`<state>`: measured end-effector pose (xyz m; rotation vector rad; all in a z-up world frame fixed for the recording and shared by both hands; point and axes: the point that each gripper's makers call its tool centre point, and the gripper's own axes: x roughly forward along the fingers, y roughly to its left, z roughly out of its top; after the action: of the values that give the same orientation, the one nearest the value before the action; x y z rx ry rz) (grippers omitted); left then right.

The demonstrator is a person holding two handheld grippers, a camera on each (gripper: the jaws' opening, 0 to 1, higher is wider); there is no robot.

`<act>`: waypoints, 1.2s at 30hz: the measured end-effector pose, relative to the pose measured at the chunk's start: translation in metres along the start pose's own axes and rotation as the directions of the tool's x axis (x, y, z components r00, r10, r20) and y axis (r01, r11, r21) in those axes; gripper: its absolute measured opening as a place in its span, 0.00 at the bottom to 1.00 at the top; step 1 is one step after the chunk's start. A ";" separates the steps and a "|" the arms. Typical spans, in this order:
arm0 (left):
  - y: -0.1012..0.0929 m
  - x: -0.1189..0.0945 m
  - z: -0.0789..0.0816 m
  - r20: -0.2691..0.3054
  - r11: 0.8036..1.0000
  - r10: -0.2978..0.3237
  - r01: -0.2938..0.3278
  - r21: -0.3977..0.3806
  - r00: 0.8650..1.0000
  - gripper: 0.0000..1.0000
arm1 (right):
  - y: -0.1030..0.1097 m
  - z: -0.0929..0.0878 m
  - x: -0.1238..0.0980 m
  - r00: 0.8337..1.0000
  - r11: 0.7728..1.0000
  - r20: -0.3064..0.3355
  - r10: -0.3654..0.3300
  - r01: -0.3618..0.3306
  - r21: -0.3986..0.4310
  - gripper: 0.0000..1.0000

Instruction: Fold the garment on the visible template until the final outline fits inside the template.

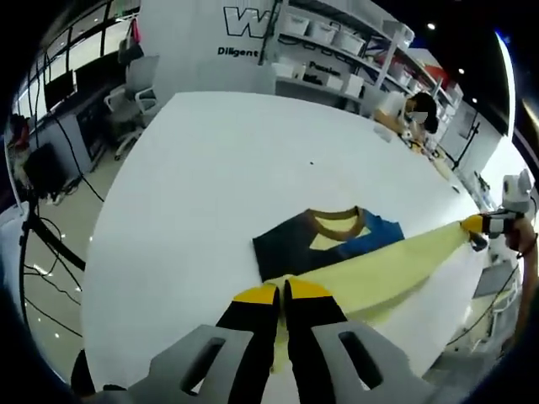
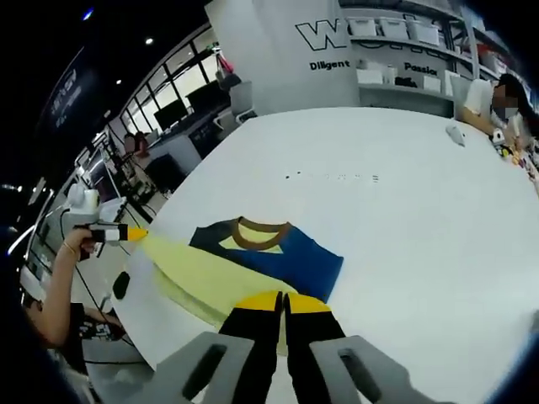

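On the round white table (image 1: 210,194), the blue-and-yellow T-shirt with brown collar (image 2: 278,257) lies partly lifted. Soft, light, it sags; grip hem corners. You have its yellow part pinched taut between left gripper (image 1: 283,290) and right gripper (image 2: 284,299).

The white wall panel (image 1: 210,34) at the far end of the room carries large dark outlined letters, cut off, of which "W" can be read in the left gripper view and "W" followed by part of a round letter in the right gripper view (image 2: 328,50). Beneath them stands the smaller word "Diligent". Further right, over the shelves (image 2: 404,71), "Passion" reads partly in both views.
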<state>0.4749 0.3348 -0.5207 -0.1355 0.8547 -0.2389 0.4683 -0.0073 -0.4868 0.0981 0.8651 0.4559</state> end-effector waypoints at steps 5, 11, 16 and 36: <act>0.001 0.019 0.007 -0.017 1.000 -0.024 0.024 -0.014 1.000 0.05 | -0.009 0.003 0.015 0.999 0.999 -0.018 -0.034 0.034 0.005 0.00; 0.006 0.046 0.014 -0.033 0.999 -0.032 0.031 -0.010 0.999 0.05 | -0.023 0.007 0.027 0.996 0.996 -0.025 -0.087 0.087 -0.002 0.00; 0.008 0.063 0.014 -0.046 0.999 -0.034 0.033 -0.016 0.998 0.05 | -0.038 0.010 0.049 0.993 0.994 -0.037 -0.110 0.110 0.006 0.00; 0.029 0.123 0.009 -0.103 0.993 -0.011 -0.001 -0.115 0.995 0.05 | -0.074 -0.001 0.121 0.989 0.994 -0.102 -0.110 0.108 -0.017 0.00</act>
<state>0.5638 0.3302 -0.6112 -0.2339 0.9717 -0.2028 0.5609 -0.0229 -0.5928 0.0168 0.9640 0.3658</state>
